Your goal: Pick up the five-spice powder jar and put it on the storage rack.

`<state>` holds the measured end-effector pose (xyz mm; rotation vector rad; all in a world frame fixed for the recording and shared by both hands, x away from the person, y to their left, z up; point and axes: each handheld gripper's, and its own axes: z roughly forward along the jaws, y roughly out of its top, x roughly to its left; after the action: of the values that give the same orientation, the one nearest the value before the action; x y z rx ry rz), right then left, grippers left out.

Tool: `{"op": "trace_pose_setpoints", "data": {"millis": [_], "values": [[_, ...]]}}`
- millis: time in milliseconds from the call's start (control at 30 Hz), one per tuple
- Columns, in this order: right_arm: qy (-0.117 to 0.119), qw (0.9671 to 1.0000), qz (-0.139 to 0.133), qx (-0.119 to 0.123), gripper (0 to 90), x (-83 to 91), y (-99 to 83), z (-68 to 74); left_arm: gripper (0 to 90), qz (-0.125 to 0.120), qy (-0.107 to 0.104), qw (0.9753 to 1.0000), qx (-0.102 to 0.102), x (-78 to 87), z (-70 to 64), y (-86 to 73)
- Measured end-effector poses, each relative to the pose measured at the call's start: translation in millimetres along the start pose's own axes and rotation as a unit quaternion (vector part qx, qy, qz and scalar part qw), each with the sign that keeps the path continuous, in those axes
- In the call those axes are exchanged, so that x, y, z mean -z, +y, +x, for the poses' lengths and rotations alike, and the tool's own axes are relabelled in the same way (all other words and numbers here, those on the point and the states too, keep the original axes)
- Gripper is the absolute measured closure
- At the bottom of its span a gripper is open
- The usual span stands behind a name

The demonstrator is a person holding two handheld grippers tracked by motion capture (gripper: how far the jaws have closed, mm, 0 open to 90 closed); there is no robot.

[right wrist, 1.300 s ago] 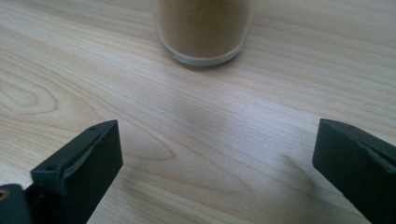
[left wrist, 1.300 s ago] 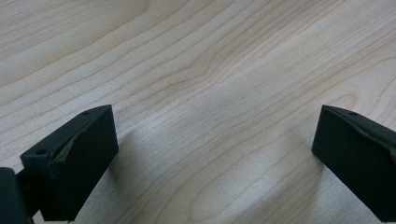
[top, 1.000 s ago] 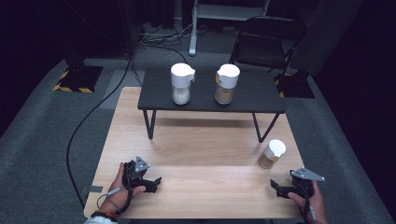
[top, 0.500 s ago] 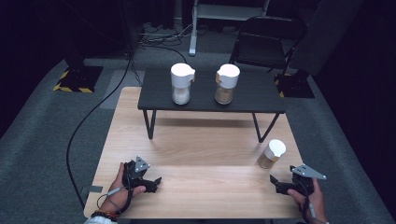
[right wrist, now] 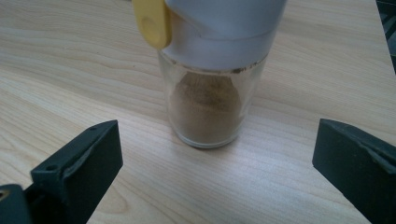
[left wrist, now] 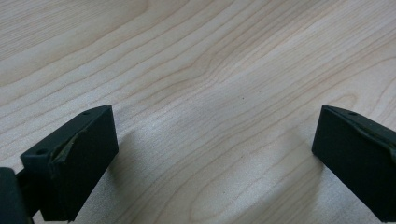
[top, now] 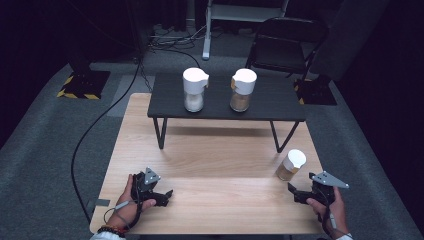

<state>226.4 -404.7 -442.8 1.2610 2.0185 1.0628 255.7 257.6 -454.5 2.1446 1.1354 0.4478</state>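
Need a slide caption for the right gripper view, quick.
Open right gripper faces a glass spice jar of brown powder on the wooden table.

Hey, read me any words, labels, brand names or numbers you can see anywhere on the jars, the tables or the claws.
There are none to read: the jar of brown powder by the right claw, the two jars on the black table, and the wooden table under the left claw bear no visible lettering or numbers.

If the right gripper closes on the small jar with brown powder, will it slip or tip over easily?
The jar looks like smooth clear glass, so it may slip unless the jaws press firmly. Its wide white cap sits above a narrower body, and the powder fills only the lower part, so it is probably light and might tip if pushed high. The round body would likely roll if it fell.
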Motion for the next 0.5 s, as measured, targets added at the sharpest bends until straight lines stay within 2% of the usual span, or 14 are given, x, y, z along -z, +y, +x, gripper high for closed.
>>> {"op": "trace_pose_setpoints", "data": {"millis": [500], "values": [[0.01,0.9999,-0.01,-0.005,1.3,-9.7,8.0,-2.4,0.1,0.0,0.0,1.0,0.0,0.1,0.0,0.1]]}}
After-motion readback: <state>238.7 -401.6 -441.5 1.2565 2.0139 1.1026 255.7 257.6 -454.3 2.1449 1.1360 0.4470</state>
